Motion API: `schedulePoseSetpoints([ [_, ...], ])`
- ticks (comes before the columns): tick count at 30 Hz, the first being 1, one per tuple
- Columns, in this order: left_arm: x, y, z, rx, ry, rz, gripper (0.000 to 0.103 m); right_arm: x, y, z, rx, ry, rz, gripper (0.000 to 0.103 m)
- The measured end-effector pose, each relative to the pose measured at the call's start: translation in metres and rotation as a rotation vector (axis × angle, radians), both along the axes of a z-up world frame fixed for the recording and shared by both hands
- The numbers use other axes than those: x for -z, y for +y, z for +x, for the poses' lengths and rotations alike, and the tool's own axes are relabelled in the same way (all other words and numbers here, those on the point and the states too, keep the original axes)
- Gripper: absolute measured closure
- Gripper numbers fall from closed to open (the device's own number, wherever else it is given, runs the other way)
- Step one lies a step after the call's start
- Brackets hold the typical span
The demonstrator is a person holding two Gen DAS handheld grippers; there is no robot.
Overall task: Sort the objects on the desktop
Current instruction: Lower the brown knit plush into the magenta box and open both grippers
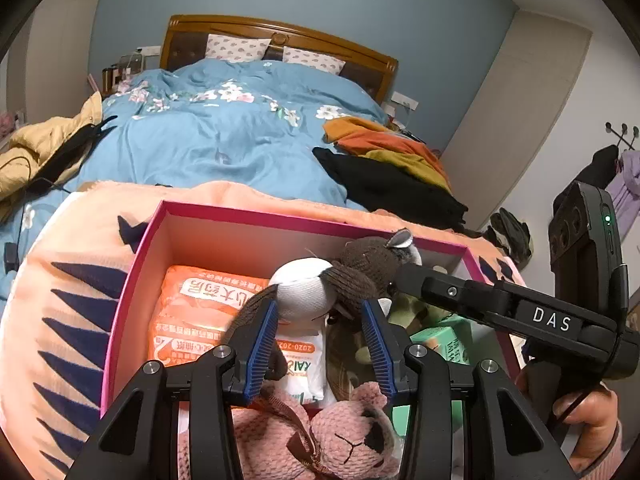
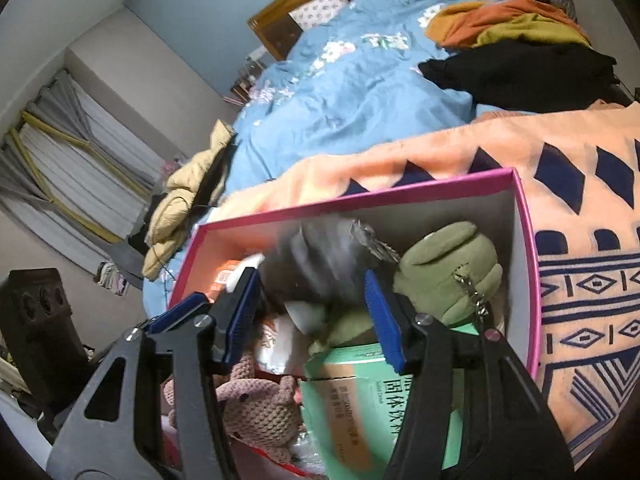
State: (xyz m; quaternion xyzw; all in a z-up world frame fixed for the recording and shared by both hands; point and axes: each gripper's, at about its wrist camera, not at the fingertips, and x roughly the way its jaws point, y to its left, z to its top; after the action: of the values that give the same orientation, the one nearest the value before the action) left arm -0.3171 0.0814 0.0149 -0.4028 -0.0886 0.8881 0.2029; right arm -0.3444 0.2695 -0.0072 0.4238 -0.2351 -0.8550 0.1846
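Pink bear (image 1: 344, 440) lies nearest, low in the box (image 1: 256, 216) with packets and a green carton (image 2: 360, 392). Left gripper (image 1: 320, 344) jaws gape empty below the grey mouse toy (image 1: 340, 276). Right gripper (image 2: 312, 312), also wide open, hovers by it; any grip should take the toy's body, clear of the frog (image 2: 444, 272).

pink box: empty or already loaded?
Loaded. The pink box holds an orange tissue pack, a pink knitted bear, a green carton and a green plush.

Bed (image 1: 208, 152) — blanket (image 1: 76, 280), pink box (image 1: 132, 264)
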Motion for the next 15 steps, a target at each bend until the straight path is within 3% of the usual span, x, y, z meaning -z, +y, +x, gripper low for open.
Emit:
schedulePoseSetpoints([
  [8, -0.001, -0.006, 0.005, -0.015, 0.017, -0.024, 0.056, 0.003, 0.001, 0.000, 0.015, -0.031, 0.073, 0.046],
  [11, -0.005, -0.011, 0.014, -0.034, 0.058, -0.017, 0.043, 0.000, 0.002, 0.004, 0.021, -0.027, 0.086, 0.046],
  [13, -0.011, -0.012, 0.026, -0.035, 0.115, -0.032, 0.028, -0.004, 0.001, 0.008, 0.023, -0.008, 0.099, 0.046],
  [15, -0.017, -0.013, 0.038, -0.032, 0.162, -0.043, 0.025, -0.011, 0.001, 0.019, 0.011, 0.035, 0.115, 0.046],
])
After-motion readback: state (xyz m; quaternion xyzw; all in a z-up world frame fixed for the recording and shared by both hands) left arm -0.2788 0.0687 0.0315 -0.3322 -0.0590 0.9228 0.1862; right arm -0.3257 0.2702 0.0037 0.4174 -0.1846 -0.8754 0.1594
